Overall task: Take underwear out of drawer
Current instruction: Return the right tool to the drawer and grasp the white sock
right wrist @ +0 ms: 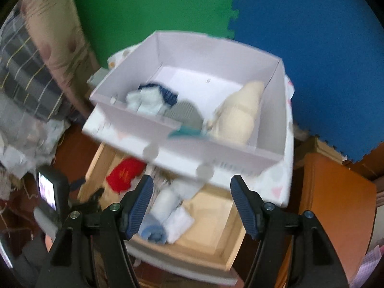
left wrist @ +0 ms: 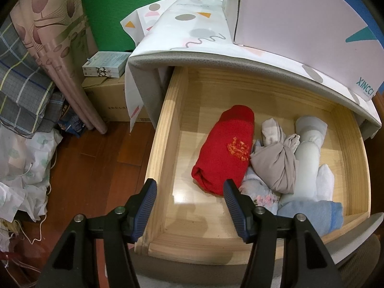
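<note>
Underwear, rolled and folded, several pieces: we list a red roll at centre of the left wrist view, lying in the wooden drawer; just right of it and touching, a grey-beige knotted bundle, a pale grey roll, white pieces and a light blue folded piece toward the lower right; all crowded to one side, leaving the drawer's left floor bare.

Drawer stands pulled out from under the patterned cabinet top, presumably so its contents can be reached from above.

Left gripper, lower centre of its view: jaws apart at middling width, nothing between them, hanging over the drawer's near left corner; we judge it parked out of the way.

Right gripper, lower centre of its blurred view: jaws apart and empty, above the drawer.

White box, centre of the right wrist view, stands on the cabinet top; it holds a cream piece, a blue-and-white piece and a grey piece; we take it as the receiving place, so the task looks partly done.

Obstructions: the box and cabinet top overhang the drawer's far end, hiding its rear; the packed rolls touch one another, so one may drag a neighbour.

Surroundings: green wall mat, blue wall mat, curtain, cardboard carton, wooden floor.
</note>
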`<state>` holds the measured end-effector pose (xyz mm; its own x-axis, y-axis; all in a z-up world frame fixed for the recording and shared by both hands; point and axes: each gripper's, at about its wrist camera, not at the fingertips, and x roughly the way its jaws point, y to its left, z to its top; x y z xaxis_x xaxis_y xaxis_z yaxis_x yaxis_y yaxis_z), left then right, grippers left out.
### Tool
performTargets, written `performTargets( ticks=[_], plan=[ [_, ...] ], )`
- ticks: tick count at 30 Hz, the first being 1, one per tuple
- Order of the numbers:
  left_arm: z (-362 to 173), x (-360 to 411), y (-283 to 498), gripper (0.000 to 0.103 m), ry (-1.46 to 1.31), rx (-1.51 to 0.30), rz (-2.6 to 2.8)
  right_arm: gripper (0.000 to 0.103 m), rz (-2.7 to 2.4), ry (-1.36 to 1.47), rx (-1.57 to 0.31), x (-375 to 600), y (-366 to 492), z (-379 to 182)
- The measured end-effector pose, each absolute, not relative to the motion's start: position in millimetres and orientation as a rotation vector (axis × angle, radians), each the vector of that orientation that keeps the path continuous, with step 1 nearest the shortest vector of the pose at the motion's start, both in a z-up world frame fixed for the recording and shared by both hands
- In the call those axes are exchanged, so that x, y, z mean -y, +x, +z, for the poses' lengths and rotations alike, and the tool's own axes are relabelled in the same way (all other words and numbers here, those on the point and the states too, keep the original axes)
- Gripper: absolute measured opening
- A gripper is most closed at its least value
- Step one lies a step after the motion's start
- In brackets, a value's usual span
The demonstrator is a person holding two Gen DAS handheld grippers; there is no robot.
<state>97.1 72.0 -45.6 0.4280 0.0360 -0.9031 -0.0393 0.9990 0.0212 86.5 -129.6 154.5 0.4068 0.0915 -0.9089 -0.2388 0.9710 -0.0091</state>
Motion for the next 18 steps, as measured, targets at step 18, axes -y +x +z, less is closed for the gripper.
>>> performTargets(
  ticks=[18],
  plan=[
    [-44,-73,96,0.059,-0.008,-1.13,0.035,0.055,0.124,-0.061,-1.499,129,72,-33]
  ],
)
